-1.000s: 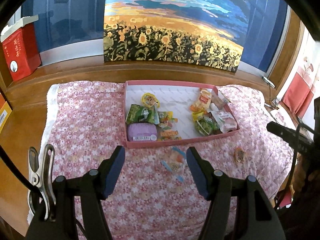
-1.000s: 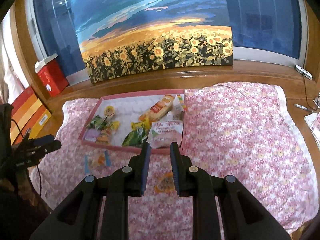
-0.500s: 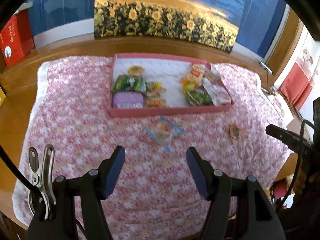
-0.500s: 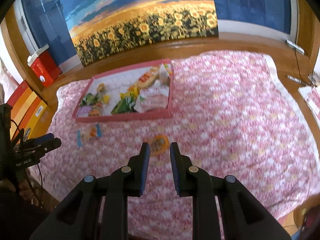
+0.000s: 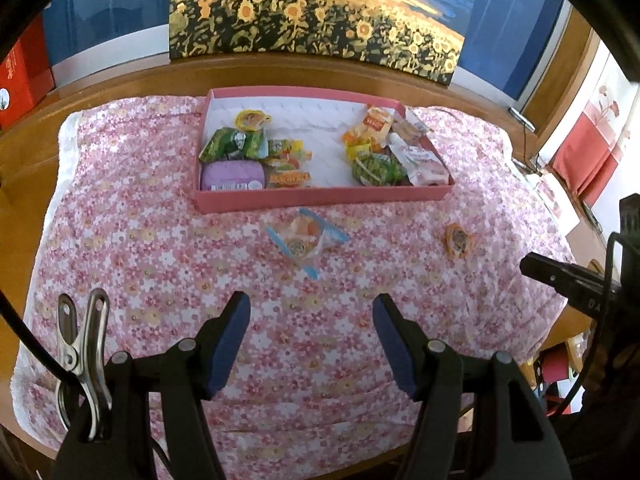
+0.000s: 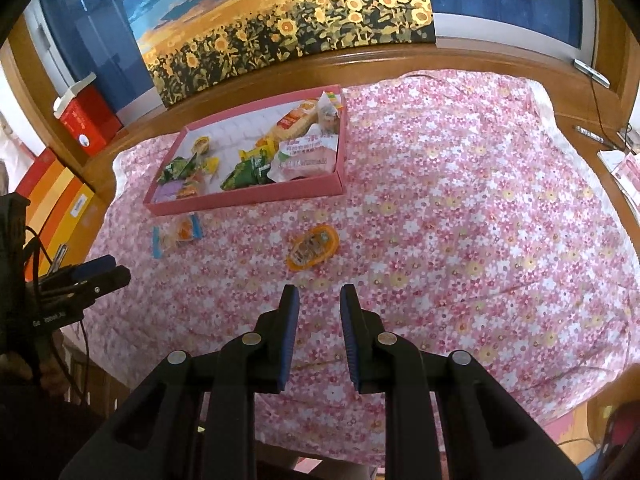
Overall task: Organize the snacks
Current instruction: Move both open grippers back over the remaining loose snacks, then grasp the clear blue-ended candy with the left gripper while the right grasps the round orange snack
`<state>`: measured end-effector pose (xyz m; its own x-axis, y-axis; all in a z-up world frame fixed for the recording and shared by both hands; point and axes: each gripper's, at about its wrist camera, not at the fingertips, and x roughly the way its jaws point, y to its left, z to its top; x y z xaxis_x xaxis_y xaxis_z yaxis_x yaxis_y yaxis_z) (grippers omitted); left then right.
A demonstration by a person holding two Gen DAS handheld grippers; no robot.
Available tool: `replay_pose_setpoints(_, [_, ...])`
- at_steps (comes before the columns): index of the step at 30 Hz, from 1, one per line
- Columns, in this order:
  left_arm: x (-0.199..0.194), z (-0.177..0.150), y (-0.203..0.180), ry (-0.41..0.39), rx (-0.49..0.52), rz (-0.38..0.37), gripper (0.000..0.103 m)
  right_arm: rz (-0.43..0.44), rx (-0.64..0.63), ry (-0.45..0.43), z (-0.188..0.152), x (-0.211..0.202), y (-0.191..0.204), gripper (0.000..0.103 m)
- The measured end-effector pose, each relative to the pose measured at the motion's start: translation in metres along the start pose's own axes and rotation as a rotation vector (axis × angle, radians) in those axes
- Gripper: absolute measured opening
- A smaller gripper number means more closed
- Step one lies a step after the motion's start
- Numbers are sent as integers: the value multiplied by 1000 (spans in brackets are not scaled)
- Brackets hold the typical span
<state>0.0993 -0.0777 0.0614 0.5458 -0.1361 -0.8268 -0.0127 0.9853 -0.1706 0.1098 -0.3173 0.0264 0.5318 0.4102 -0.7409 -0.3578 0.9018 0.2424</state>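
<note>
Nearest, the left claw point(image 5: 311, 338) hangs above the flowered cloth point(image 5: 160, 264) with its jaws spread wide and nothing between them. The right claw point(image 6: 319, 334) is likewise empty, its blue pads point(image 6: 289, 332) drawn to a narrow gap but not touching, so it too counts as released. Both are held back and high over the cloth, a stance that probably serves to survey the loose items before a pick.

Just beyond the left claw lies a clear packet point(image 5: 305, 238) with blue edges, flat on the cloth and near the front wall of the pink tray point(image 5: 320, 200). Ahead of the right claw lies an orange jelly cup point(image 6: 313, 247), on its side and well apart from the packet. These two snacks remain outside the tray; each sits roughly in line with one claw, which suggests one is meant for each hand.

Farther off, the tray holds two clusters: a purple pack point(image 5: 233, 176) and green bags point(image 5: 234, 144) at its left, a white pouch point(image 5: 424, 160) and orange wrappers at its right. The middle strip is bare, likely kept for sorting.

Behind, a sunflower painting point(image 5: 312, 20) leans on the wooden ledge point(image 5: 132, 80).
</note>
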Motion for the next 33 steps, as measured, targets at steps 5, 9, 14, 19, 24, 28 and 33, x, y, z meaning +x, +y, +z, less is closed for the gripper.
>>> replay_pose_setpoints(5, [13, 3, 6, 28, 10, 1, 67, -4, -5, -4, -1, -2, 2, 23])
replay_pose_setpoints(9, [23, 6, 10, 35, 10, -20, 67, -17, -1, -11, -4, -6, 1, 23])
replay_pose_setpoints(14, [46, 18, 18, 37, -30, -71, 67, -37, 27, -9, -8, -6, -6, 23])
replay_pose_setpoints(19, [68, 27, 9, 45, 61, -36, 67, -57, 44, -17, -12, -10, -9, 23])
replay_pose_setpoints(24, [69, 33, 7, 29, 91, -66, 30, -82, 74, -33, -12, -14, -18, 23])
replay_pose_setpoints(28, [47, 33, 10, -8, 61, -148, 30, -81, 75, -43, -7, -14, -20, 23])
replay_pose_setpoints(33, [18, 22, 16, -59, 61, -96, 30, 7, 77, -33, 12, 7, -16, 23])
